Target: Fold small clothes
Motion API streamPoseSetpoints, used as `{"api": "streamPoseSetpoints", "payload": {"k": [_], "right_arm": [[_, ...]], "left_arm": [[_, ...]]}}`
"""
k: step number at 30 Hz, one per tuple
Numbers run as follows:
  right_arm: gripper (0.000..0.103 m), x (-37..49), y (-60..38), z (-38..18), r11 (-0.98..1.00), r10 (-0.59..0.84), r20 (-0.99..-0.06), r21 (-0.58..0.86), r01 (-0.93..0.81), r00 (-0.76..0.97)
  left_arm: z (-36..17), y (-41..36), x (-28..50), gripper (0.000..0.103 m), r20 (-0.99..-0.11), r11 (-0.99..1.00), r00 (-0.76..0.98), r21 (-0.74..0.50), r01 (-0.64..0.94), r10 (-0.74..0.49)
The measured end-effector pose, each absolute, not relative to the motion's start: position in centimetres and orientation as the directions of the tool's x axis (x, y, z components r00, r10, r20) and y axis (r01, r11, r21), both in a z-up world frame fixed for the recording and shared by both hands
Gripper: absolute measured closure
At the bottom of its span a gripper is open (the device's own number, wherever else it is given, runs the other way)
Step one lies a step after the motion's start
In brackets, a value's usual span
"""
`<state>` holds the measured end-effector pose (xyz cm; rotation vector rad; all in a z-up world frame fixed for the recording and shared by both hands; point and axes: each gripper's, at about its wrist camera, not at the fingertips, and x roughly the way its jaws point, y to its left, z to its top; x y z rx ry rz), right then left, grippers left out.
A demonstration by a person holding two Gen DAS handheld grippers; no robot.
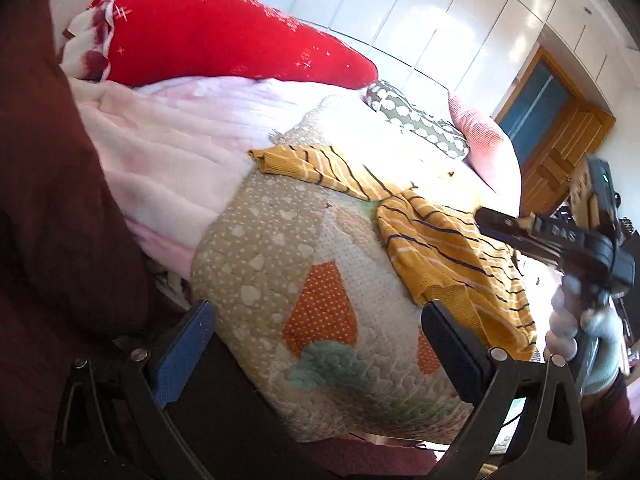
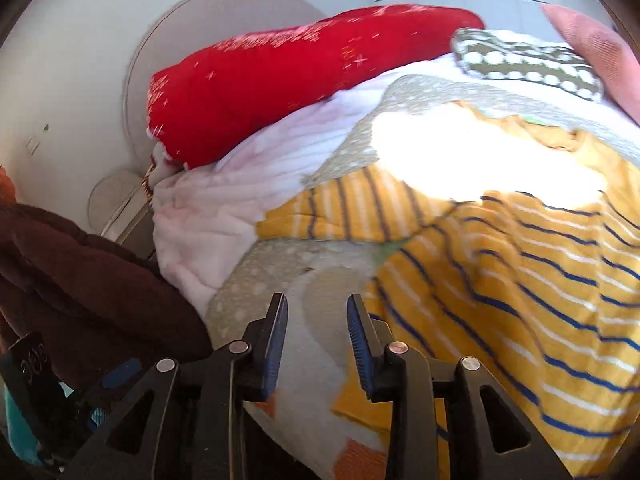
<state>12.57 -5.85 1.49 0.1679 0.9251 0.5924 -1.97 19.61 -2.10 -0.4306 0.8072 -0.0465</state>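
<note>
Left claw (image 1: 316,344): seen from its own camera, it tilts down over the near edge of the bed (image 1: 256,264), its blue-padded fingers (image 1: 182,356) spread wide apart with only the quilt showing between them. The right finger's tip lies just beside the near hem of the sweater (image 1: 448,248), though contact cannot be told.

Right claw (image 2: 318,340): also pitched down toward the bed, its fingers (image 2: 276,348) partly apart with nothing between them; the right finger stands at the sweater's near left edge. From the left view this claw appears at the far right, its handle gripped by a gloved hand (image 1: 600,344) above a dark red sleeve.

The sweater, yellow with dark and white stripes, lies crumpled on the quilt, one sleeve stretched left toward the pink blanket (image 1: 168,160). A red pillow (image 1: 224,36) lies beyond the blanket.
</note>
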Motion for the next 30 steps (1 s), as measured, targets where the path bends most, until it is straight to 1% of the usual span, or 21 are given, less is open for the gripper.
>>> {"api": "streamPoseSetpoints", "payload": {"k": [3, 6, 10, 13, 15, 18, 20, 21, 22, 23, 24, 25, 26, 27, 30], "right_arm": [[0.063, 9.8, -14.6, 1.7, 0.882, 0.466, -0.686, 0.406, -0.238, 0.559], [0.059, 6.6, -21.6, 0.7, 0.882, 0.415, -0.667, 0.462, -0.094, 0.618], [0.054, 3.7, -26.3, -1.1, 0.865, 0.37, -0.671, 0.501, 0.025, 0.643], [0.054, 2.3, -27.4, -3.1, 0.848, 0.375, -0.683, 0.526, 0.065, 0.626], [0.054, 1.7, -27.1, -4.0, 0.829, 0.406, -0.676, 0.555, 0.063, 0.615], [0.054, 1.2, -25.9, -5.1, 0.828, 0.435, -0.679, 0.56, 0.035, 0.591], [0.054, 1.3, -25.1, -5.5, 0.833, 0.438, -0.687, 0.552, 0.025, 0.58], [0.054, 1.4, -24.8, -5.8, 0.831, 0.444, -0.69, 0.555, 0.025, 0.572], [0.054, 1.6, -24.5, -6.2, 0.829, 0.451, -0.693, 0.559, 0.025, 0.563], [0.054, 1.9, -24.2, -6.6, 0.826, 0.459, -0.693, 0.564, 0.022, 0.556], [0.054, 2.0, -23.8, -6.9, 0.825, 0.463, -0.694, 0.565, 0.017, 0.552], [0.061, 2.1, -23.6, -7.1, 0.822, 0.47, -0.689, 0.569, 0.01, 0.552], [0.073, 2.3, -23.5, -7.3, 0.814, 0.486, -0.682, 0.581, 0.002, 0.546], [0.094, 2.4, -23.5, -7.5, 0.804, 0.501, -0.68, 0.594, 0.001, 0.535], [0.098, 2.2, -24.9, -7.0, 0.757, 0.545, -0.628, 0.654, -0.004, 0.556]], "left_arm": [[-2.5, 18.3, 0.0, 0.0, -0.698, 0.901, 0.662, -0.427, -0.079, -0.273], [-2.9, 16.4, 2.1, 0.0, -0.719, 0.899, 0.62, -0.435, -0.051, -0.313], [-2.8, 13.5, 4.5, 0.0, -0.731, 0.908, 0.592, -0.418, 0.006, -0.341], [-3.2, 11.4, 6.8, 0.0, -0.738, 0.906, 0.56, -0.42, 0.056, -0.377], [-3.9, 10.3, 8.6, 0.0, -0.742, 0.891, 0.522, -0.446, 0.083, -0.42], [-5.4, 9.1, 11.0, 0.0, -0.747, 0.862, 0.459, -0.498, 0.093, -0.48], [-6.2, 8.4, 12.3, 0.001, -0.754, 0.851, 0.426, -0.52, 0.077, -0.499], [-6.6, 8.1, 12.7, 0.011, -0.761, 0.85, 0.413, -0.521, 0.071, -0.501], [-6.9, 7.7, 13.0, 0.027, -0.776, 0.857, 0.393, -0.512, 0.064, -0.493], [-7.3, 7.3, 13.3, 0.065, -0.811, 0.88, 0.369, -0.472, 0.048, -0.455], [-7.4, 7.1, 13.2, 0.084, -0.838, 0.903, 0.36, -0.428, 0.031, -0.409], [-7.3, 7.2, 13.1, 0.085, -0.835, 0.899, 0.359, -0.436, 0.03, -0.417], [-7.1, 7.5, 12.9, 0.092, -0.83, 0.893, 0.36, -0.449, 0.023, -0.426], [-6.8, 7.7, 12.6, 0.099, -0.831, 0.893, 0.36, -0.449, 0.016, -0.424], [-5.0, 8.5, 11.2, 0.099, -0.824, 0.898, 0.392, -0.44, 0.011, -0.409]]}}
